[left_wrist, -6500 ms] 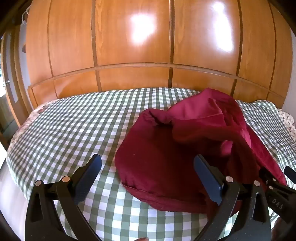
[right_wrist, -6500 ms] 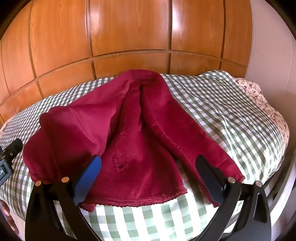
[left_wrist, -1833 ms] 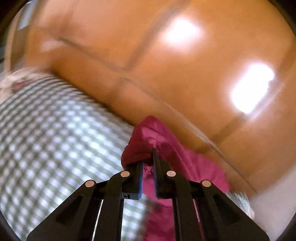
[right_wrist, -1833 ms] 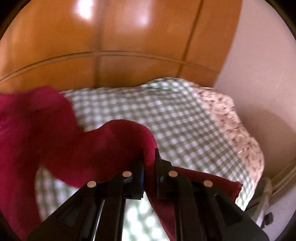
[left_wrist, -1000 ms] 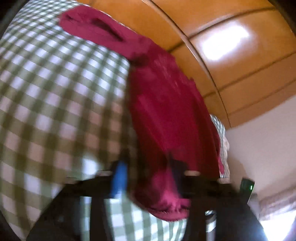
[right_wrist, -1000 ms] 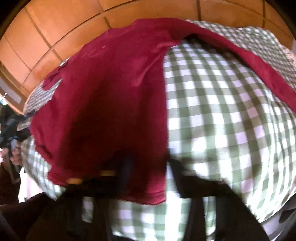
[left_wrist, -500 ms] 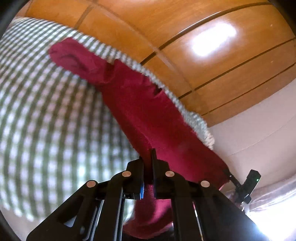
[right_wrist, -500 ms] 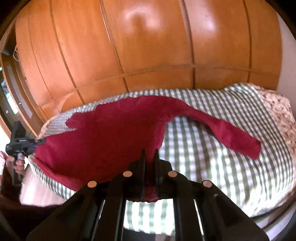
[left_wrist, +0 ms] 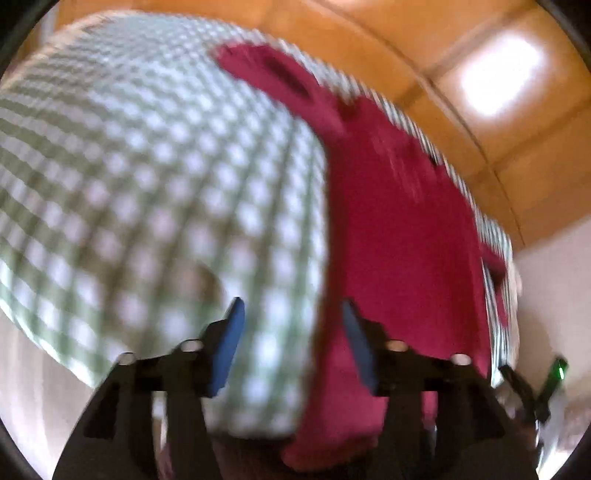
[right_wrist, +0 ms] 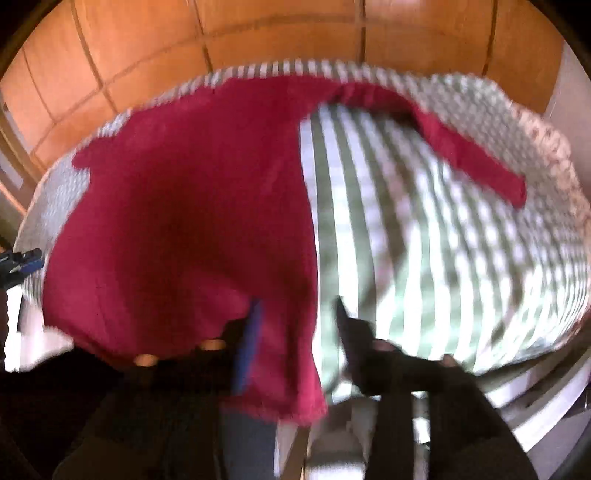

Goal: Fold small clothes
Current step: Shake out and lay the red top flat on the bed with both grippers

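A dark red long-sleeved top (right_wrist: 192, 192) lies spread flat on the green-and-white checked bed (right_wrist: 424, 229), sleeves out to both sides, hem hanging over the near edge. In the left wrist view the top (left_wrist: 399, 236) runs along the right side. My left gripper (left_wrist: 293, 343) is open at the hem's left corner, holding nothing. My right gripper (right_wrist: 295, 332) is open at the hem's right corner, with loose cloth between its jaws. Both views are motion-blurred.
An orange wooden panelled wall (right_wrist: 280, 33) stands behind the bed. A floral pillow or sheet edge (right_wrist: 554, 147) lies at the far right. The left gripper's tip (right_wrist: 22, 262) shows at the right wrist view's left edge.
Half a second ago both grippers were shut on the top's hem corners. Now both have opened and let go, and the top lies flat on the bed.
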Demonstrator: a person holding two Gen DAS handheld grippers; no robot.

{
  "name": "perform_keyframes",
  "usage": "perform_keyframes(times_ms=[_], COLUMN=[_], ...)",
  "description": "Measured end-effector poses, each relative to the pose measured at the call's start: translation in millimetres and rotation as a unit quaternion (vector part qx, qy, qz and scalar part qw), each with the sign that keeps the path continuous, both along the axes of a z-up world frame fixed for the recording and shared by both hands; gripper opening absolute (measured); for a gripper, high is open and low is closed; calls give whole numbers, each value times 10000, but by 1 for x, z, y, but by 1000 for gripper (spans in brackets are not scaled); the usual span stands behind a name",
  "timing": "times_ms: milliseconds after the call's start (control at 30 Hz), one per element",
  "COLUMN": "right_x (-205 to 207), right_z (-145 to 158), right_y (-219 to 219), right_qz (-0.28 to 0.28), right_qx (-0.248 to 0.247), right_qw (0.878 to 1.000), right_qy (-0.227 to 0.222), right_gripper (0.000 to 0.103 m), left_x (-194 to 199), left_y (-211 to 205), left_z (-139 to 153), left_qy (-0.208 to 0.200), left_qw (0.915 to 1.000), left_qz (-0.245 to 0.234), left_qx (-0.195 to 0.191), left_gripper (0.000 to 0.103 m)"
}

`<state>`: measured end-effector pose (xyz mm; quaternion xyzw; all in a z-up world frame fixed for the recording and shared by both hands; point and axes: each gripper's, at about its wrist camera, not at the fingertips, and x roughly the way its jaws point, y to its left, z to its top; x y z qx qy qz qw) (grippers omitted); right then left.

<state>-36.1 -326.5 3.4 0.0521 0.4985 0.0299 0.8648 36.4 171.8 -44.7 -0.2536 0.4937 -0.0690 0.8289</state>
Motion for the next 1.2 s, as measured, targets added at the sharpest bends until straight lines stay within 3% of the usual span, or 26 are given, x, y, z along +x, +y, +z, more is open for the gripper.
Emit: perform_keyframes(times_ms=[100, 200, 267, 400, 467, 533, 600, 633, 667, 767, 800, 867, 900, 933, 967, 1000, 1067, 1100, 1133, 1200], right_x=[28, 51, 64, 76, 77, 80, 79, 79, 80, 82, 83, 85, 86, 87, 87, 87, 87, 89, 90, 90], right_z=[7, -5, -16, -39, -51, -55, -56, -58, -58, -61, -62, -63, -64, -64, -64, -64, -64, -65, -65, -65], right_y=[32, 76, 108, 138, 140, 142, 140, 141, 140, 139, 141, 144, 146, 147, 147, 147, 146, 147, 148, 148], right_qz=[297, 685, 982, 1183, 1174, 1172, 1183, 1182, 1173, 1142, 1138, 1142, 1144, 1146, 1142, 1130, 1107, 1103, 1099, 1105], right_qx=[274, 448, 460, 568, 606, 544, 599, 619, 635, 653, 636, 599, 555, 522, 513, 514, 523, 522, 518, 510], right_qw=[9989, 9966, 9941, 9912, 9907, 9910, 9905, 9904, 9904, 9906, 9907, 9909, 9911, 9913, 9914, 9915, 9917, 9918, 9918, 9919], right_qy=[-242, -127, -34, 146, 314, 351, 351, 355, 365, 379, 383, 388, 388, 386, 390, 391, 390, 388, 387, 375], right_gripper=[61, 65, 65, 66, 67, 68, 71, 71, 72, 76, 77, 81, 81, 82, 84, 84, 84, 84, 85, 86], left_x=[29, 70, 80, 110, 128, 137, 149, 159, 165, 191, 199, 214, 218, 225, 232, 234, 235, 233, 230, 221], left_y=[25, 55, 72, 61, 29, -4, -38, -47, -48, -45, -42, -35, -35, -32, -27, -25, 7, 27, 48, 90], left_z=[14, 23, 28, 46, 53, 49, 33, 23, 15, -3, -5, -5, -4, -3, -1, 2, 21, 30, 36, 43], left_qy=[-214, -343, -381, -760, -1138, -1464, -1697, -1735, -1721, -1640, -1623, -1623, -1615, -1570, -1483, -1481, -1508, -1510, -1505, -1466], left_qw=[9985, 9924, 9837, 9782, 9673, 9406, 8852, 8648, 8561, 8499, 8496, 8582, 8628, 8736, 8893, 8990, 9360, 9497, 9606, 9719], left_qz=[499, 1111, 1460, 1157, 566, -134, -794, -1041, -1216, -1468, -1457, -1478, -1478, -1496, -1444, -1308, -653, -281, 143, 866], left_qx=[111, 412, 981, 1545, 2196, 3061, 4259, 4596, 4719, 4788, 4803, 4640, 4557, 4357, 4077, 3909, 3113, 2728, 2332, 1628], left_gripper=[60, 60, 60, 60, 60, 60, 60, 60, 60, 60, 60, 59, 49, 17, 10, 9, 8, 8, 7, 7])
